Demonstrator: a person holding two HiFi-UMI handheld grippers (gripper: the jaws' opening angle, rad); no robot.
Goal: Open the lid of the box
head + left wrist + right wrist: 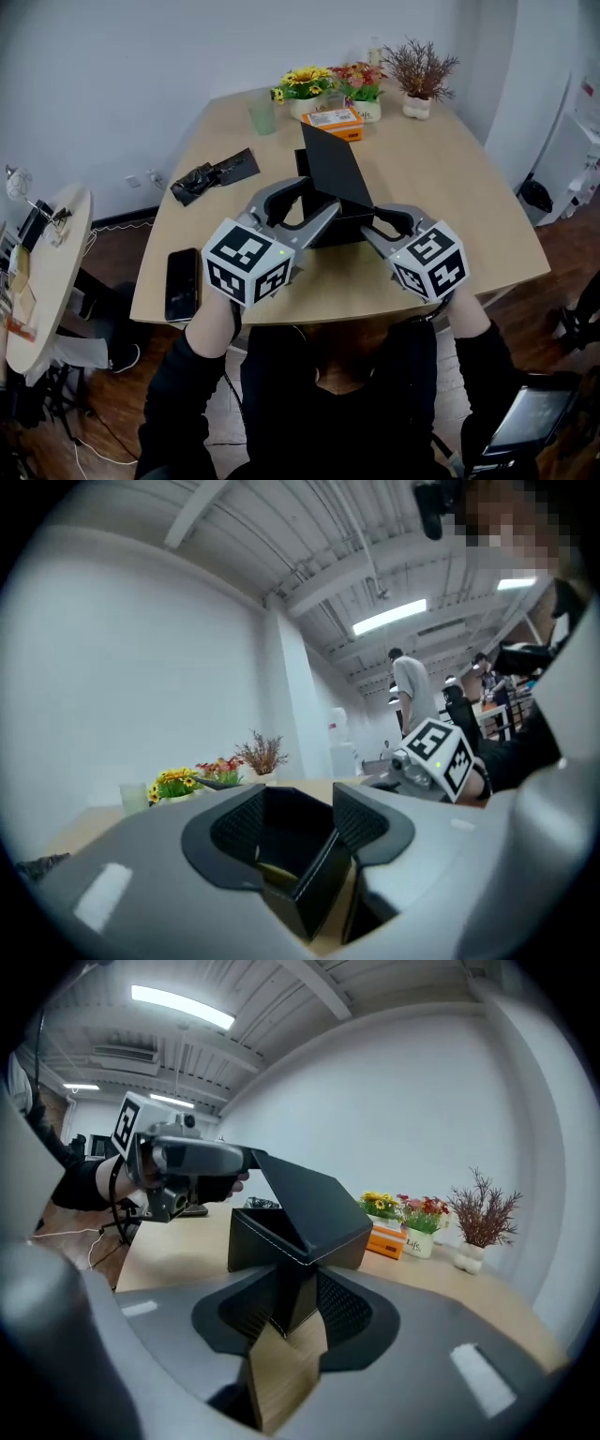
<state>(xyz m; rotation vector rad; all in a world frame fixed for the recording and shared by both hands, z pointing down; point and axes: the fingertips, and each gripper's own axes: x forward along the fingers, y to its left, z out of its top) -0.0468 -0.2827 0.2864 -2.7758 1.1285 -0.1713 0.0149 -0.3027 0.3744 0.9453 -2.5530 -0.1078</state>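
A black box [339, 228] stands in the middle of the wooden table [469, 197], its lid [333, 167] swung up and leaning back. My left gripper [314, 199] reaches in from the left with its jaws spread wide. In the left gripper view the box's stitched corner [314, 888] lies between the jaws of the left gripper [298, 822], and the left pad stands apart from it. My right gripper [373, 227] comes from the right. The right gripper [295, 1302] has its pads closed against the box's [272, 1241] near corner, under the raised lid [314, 1199].
A phone [182, 283] lies near the table's left front edge and a crumpled black bag [214, 175] behind it. At the back stand a green cup [262, 114], flower pots [307, 89], an orange carton [335, 122] and a dried plant [419, 75]. A round side table [52, 272] is at the left.
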